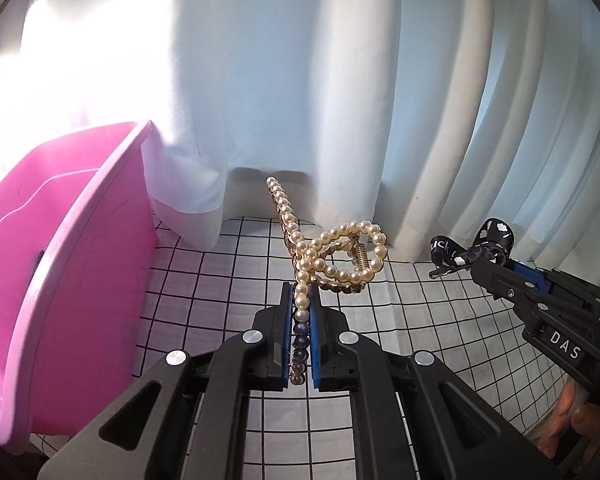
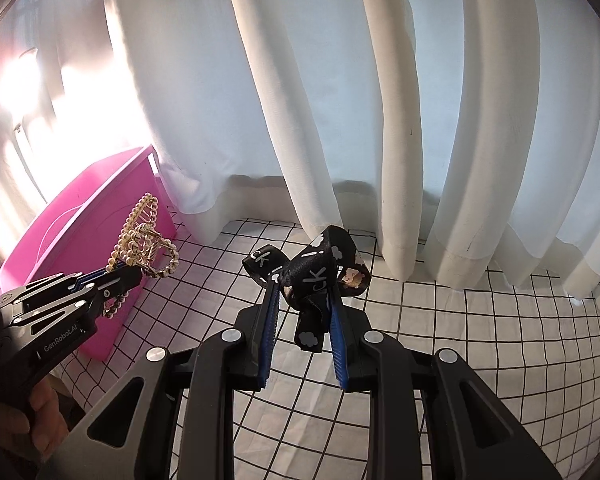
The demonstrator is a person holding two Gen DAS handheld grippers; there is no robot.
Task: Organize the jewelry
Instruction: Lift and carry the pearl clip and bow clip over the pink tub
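My left gripper (image 1: 302,292) is shut on a pearl hair claw clip (image 1: 340,254) with a gold spring, held up above the table. It also shows in the right wrist view (image 2: 144,240), in front of the pink bin. My right gripper (image 2: 302,292) is shut on a black ribbon bow (image 2: 312,276) printed with white clouds and letters and a small bear charm. The bow also shows at the right in the left wrist view (image 1: 476,248). A pink plastic bin (image 1: 60,260) stands at the left, open at the top.
A white tablecloth with a black grid (image 2: 460,340) covers the table. White curtains (image 2: 340,100) hang close behind the table's far edge. The pink bin (image 2: 80,216) stands against the curtain at the far left.
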